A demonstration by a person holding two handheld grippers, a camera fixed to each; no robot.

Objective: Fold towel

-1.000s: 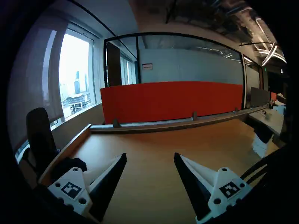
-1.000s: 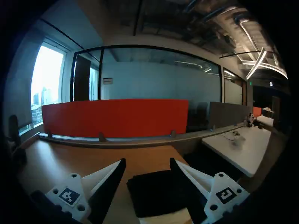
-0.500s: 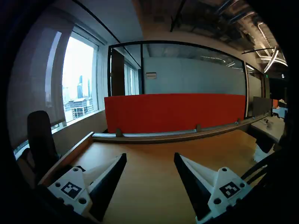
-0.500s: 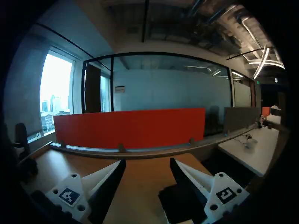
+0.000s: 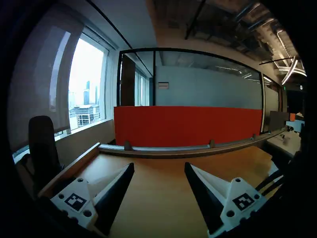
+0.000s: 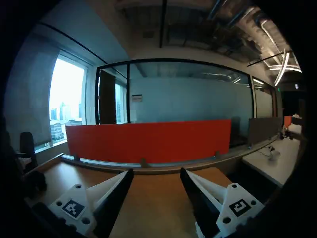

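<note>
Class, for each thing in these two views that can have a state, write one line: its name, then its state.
left gripper, open, holding nothing
right gripper, open, holding nothing
orange divider, upright along the far edge of the wooden desk
office chair, upright
ceiling lights, on

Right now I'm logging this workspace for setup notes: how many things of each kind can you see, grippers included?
Left hand-held gripper, right hand-held gripper: 2
Wooden desk: 1
White desk: 1
Red divider: 1
Black chair: 1
Total: 6
</note>
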